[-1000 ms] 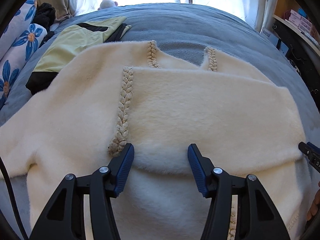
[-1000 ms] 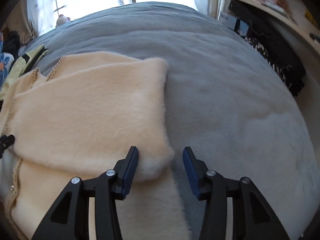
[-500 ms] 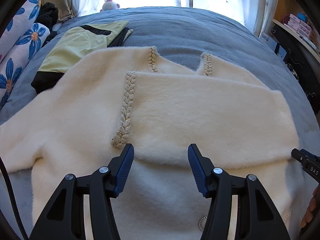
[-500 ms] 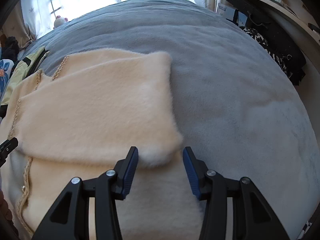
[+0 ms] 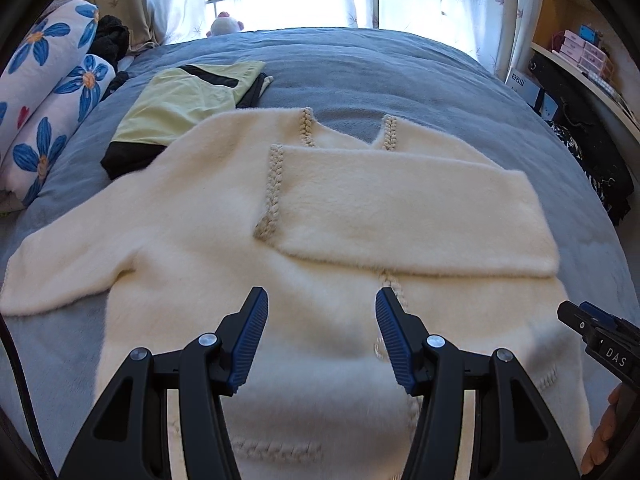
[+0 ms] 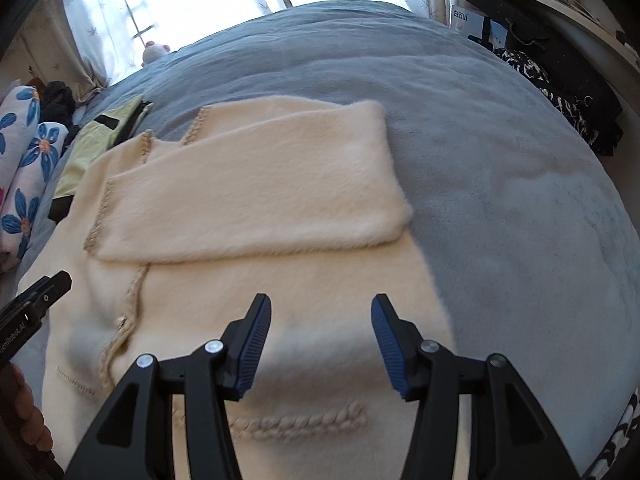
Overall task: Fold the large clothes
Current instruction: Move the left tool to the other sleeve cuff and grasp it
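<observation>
A cream fuzzy cardigan [image 5: 192, 248] with braided trim lies flat on the grey bed [image 5: 360, 68]. Its right sleeve [image 5: 400, 212] is folded across the chest; the left sleeve [image 5: 60, 276] still stretches out to the left. My left gripper [image 5: 320, 308] hovers above the lower front of the cardigan, open, with nothing between its pads. My right gripper [image 6: 320, 316] hangs over the cardigan's [image 6: 248, 280] right lower part, below the folded sleeve [image 6: 256, 196]; its jaws are opening and hold nothing. Each gripper's tip shows at the edge of the other's view.
A folded yellow-green and black garment [image 5: 188, 100] lies beyond the cardigan's left shoulder. Flowered pillows [image 5: 44, 92] line the left side. Dark clothes and shelves [image 6: 560, 64] stand off the bed's right edge. Bare grey blanket [image 6: 500, 184] spreads to the right. A window with curtains is at the far end.
Both grippers have drawn back and up from the folded sleeve's lower edge, which now lies free on the chest. More of the cardigan's lower front is in view.
</observation>
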`<action>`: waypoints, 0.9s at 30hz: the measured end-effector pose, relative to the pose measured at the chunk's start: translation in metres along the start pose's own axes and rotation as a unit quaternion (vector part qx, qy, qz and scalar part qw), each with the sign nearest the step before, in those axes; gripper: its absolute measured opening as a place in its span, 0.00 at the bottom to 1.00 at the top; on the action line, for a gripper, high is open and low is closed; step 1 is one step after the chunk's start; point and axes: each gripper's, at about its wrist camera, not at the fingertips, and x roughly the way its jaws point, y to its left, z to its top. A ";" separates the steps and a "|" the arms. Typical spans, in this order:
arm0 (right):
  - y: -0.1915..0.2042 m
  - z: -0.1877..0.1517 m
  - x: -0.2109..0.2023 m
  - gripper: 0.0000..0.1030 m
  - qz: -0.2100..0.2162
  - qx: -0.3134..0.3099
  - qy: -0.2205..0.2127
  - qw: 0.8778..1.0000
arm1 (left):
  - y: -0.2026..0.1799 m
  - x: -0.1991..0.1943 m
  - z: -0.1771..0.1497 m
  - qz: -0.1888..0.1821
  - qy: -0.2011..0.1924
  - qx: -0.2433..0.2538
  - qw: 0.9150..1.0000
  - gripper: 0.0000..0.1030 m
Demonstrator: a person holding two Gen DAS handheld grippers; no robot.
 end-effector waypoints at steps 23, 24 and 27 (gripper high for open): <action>0.121 -0.066 -0.090 0.52 0.076 -0.092 -0.045 0.992 | 0.097 -0.124 -0.068 0.019 -0.034 -0.046 0.998 0.54; 0.128 -0.069 -0.092 0.52 0.075 -0.094 -0.048 0.992 | 0.105 -0.127 -0.070 0.021 -0.035 -0.051 0.998 0.54; 0.148 -0.074 -0.094 0.52 0.079 -0.108 -0.059 0.989 | 0.129 -0.133 -0.075 0.024 -0.038 -0.066 0.997 0.54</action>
